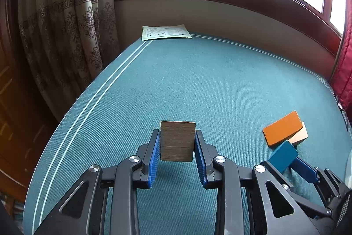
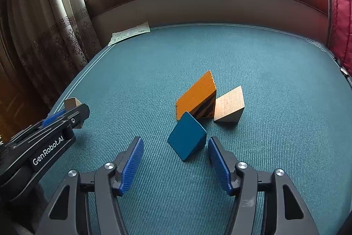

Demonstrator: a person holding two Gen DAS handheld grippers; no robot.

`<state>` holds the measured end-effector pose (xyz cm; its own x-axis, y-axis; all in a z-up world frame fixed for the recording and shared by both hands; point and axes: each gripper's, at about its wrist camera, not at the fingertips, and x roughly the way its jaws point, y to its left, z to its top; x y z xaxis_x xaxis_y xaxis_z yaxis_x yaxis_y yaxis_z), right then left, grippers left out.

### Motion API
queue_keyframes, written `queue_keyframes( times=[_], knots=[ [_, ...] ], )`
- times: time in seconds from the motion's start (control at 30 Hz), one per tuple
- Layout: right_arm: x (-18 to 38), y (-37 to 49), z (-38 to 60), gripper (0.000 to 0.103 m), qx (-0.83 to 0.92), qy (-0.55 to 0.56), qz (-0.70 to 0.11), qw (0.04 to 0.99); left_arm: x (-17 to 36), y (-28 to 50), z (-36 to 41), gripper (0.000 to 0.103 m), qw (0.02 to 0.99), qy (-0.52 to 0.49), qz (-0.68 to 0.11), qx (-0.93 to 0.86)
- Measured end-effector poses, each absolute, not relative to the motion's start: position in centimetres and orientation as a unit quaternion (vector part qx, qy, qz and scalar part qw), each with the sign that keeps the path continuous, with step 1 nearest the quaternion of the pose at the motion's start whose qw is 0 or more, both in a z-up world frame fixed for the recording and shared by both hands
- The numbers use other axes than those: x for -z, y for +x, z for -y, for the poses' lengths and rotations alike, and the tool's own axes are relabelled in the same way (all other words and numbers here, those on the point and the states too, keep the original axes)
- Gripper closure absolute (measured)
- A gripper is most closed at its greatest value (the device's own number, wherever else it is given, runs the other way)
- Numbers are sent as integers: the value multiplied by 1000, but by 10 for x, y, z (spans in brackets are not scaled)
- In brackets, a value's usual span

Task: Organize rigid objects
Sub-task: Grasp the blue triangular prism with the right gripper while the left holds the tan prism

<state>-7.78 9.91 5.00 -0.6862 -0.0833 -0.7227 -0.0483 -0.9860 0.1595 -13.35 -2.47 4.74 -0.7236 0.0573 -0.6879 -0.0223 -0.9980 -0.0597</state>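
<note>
My left gripper [image 1: 177, 142] is shut on a plain wooden block [image 1: 177, 140] and holds it just above the green table [image 1: 198, 80]. In the right wrist view that gripper [image 2: 72, 108] sits at the left with the block [image 2: 71, 102] in its tips. My right gripper [image 2: 175, 144] is open, its jaws either side of a blue wedge block [image 2: 187, 138] that lies on the table; the right pad is close to it. Behind the blue wedge lie an orange wedge [image 2: 195, 96] and a natural wood wedge [image 2: 228, 105], side by side. The left wrist view shows all three at the right: blue [image 1: 283, 155], orange [image 1: 281, 128], wood [image 1: 300, 136].
A printed paper sheet [image 1: 166, 32] lies at the table's far left corner. A patterned curtain [image 1: 66, 36] hangs left of the table. A wooden wall ledge and window run along the back. A red quilted cloth [image 2: 341, 21] is at the right edge.
</note>
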Motion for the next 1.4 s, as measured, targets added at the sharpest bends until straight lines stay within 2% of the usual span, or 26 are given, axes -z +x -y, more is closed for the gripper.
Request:
queue_keyframes(
  times=[0.17,0.4,0.87,0.93,1.4],
  knots=[
    [-51,-88,-101,45,914,398,73,-12,-49,-134,25,72,24,-371,28,-928],
    [-51,-94,-104,68,914,401,56,-36,-48,-131,23,72,27,-373,28,-927],
    [-51,-55,-125,69,914,398,71,-40,-46,-124,2,72,62,-378,16,-924],
    [-53,-49,-127,74,914,396,75,-41,-47,-121,-2,72,70,-376,12,-924],
    [-58,-18,-138,74,918,387,78,-42,-50,-111,-11,72,91,-367,8,-926]
  ],
)
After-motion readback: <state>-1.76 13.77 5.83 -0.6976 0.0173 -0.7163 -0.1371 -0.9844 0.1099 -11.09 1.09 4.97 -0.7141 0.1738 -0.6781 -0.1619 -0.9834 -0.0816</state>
